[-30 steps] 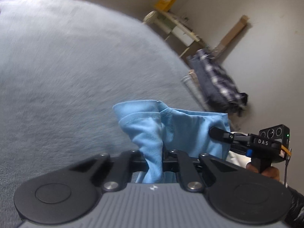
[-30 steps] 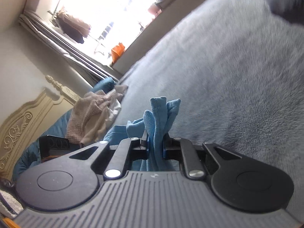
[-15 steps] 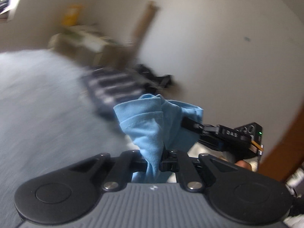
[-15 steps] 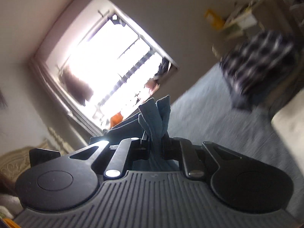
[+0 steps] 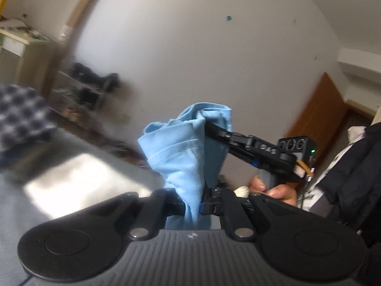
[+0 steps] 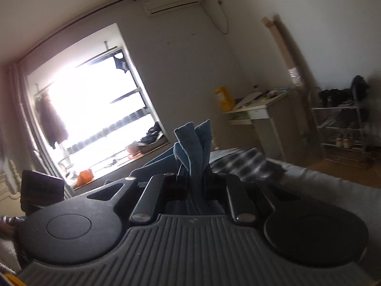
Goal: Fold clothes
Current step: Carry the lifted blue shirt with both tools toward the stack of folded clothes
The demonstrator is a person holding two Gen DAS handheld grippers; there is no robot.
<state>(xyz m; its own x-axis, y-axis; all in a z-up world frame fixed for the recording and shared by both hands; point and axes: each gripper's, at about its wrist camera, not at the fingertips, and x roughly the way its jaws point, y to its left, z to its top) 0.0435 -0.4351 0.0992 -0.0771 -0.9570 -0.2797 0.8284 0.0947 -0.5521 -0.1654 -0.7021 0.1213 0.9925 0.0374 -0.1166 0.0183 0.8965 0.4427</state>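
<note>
A light blue garment (image 5: 183, 152) hangs bunched between both grippers, lifted off the grey bed (image 5: 47, 186). My left gripper (image 5: 193, 207) is shut on one bunched edge of it. My right gripper shows in the left wrist view (image 5: 209, 125), shut on another part of the cloth just above and to the right. In the right wrist view the garment (image 6: 195, 147) looks dark blue against the bright window, pinched in the right gripper (image 6: 195, 186). The cloth below the jaws is hidden.
A checked garment (image 5: 19, 114) lies on the bed at left; it also shows in the right wrist view (image 6: 245, 164). A desk (image 6: 259, 112), a metal shoe rack (image 6: 343, 128), a bright window (image 6: 95, 119) and a brown door (image 5: 316, 116) surround the bed. The person's body (image 5: 352, 171) is at right.
Both grippers have risen and tilted up with the garment: the views went from the bed surface to the walls and window. The two grippers have come closer together.
</note>
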